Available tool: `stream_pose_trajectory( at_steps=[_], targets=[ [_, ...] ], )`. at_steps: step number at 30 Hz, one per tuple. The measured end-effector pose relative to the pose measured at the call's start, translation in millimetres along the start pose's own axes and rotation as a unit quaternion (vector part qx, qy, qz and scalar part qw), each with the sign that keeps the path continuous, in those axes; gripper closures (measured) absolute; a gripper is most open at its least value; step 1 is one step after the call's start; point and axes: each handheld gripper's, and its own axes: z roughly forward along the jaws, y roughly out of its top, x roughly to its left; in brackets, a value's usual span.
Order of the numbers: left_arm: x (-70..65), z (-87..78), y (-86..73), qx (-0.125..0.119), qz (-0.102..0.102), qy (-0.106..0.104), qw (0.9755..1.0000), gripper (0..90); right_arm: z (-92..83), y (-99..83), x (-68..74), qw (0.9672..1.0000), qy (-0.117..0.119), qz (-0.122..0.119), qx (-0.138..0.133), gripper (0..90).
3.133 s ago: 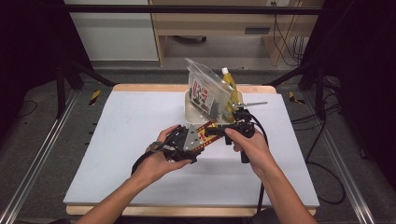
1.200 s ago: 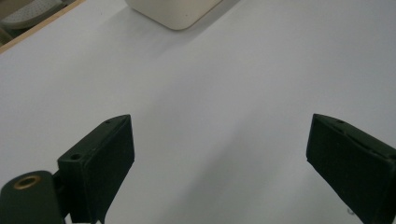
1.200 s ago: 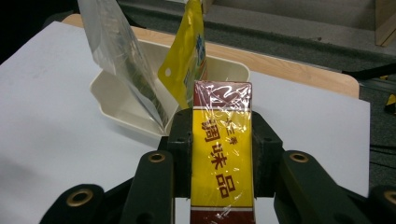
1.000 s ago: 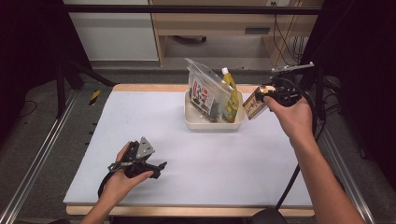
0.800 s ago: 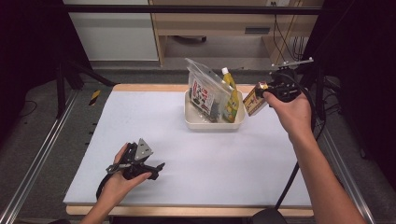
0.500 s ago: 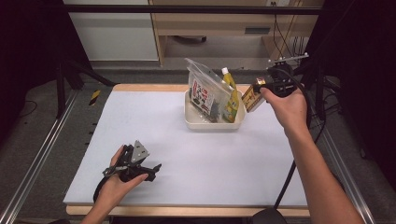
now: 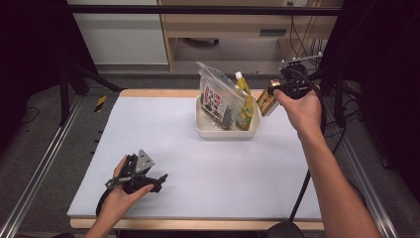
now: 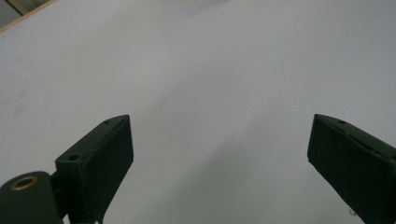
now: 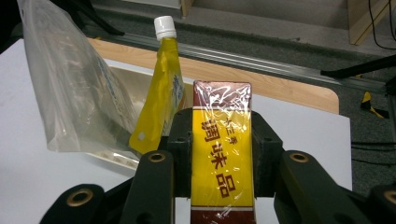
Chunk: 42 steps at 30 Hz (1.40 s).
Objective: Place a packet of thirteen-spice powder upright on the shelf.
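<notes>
High view, box: yellow and brown box (image 7: 266, 102) held up in the air, just beside the right rim of the tub (image 7: 203, 130).
High view, step: best to bring box over the tub, tip it upright, slip it into the gap right of the yellow pouch (image 7: 243, 105), let go only once low inside.
High view, right hand (image 7: 301, 106): raised past the far right side of the surface (image 7: 163, 124), arm stretched out.
High view, left gripper (image 7: 159, 181): resting low near the front left, well apart from the tub.
Left gripper view, jaws: wide apart, nothing between, bare surface below.
Right gripper view, jaws: squeezing the box from both sides, box standing tall; pouch and clear bag (image 9: 70, 88) just behind.
</notes>
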Motion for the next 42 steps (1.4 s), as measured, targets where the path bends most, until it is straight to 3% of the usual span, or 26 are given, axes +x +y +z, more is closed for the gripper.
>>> stream_pose_trajectory(
  at_steps=[14, 31, 37, 42],
  targets=[
    [-2.5, 2.9, -0.5, 0.004, 0.002, -0.004, 1.0, 6.9, 17.4, 4.7, 2.7, 0.9995, -0.029, 0.008, 0.009, 67.9],
    [-5.0, 6.7, -2.5, 0.009, -0.001, -0.01, 0.9999, 7.0, 57.1, 11.6, 5.5, 0.9988, -0.028, 0.039, 0.01, 68.0],
    [-5.0, 7.5, -2.8, 0.015, 0.006, -0.013, 0.9998, 7.0, 64.7, 11.8, 6.9, 0.9987, -0.028, 0.037, 0.018, 68.0],
    [-7.4, 9.3, -3.1, 0.009, -0.002, -0.015, 0.9998, 7.0, 68.5, 11.2, 8.0, 0.9987, -0.031, 0.034, 0.024, 68.1]
  ],
)
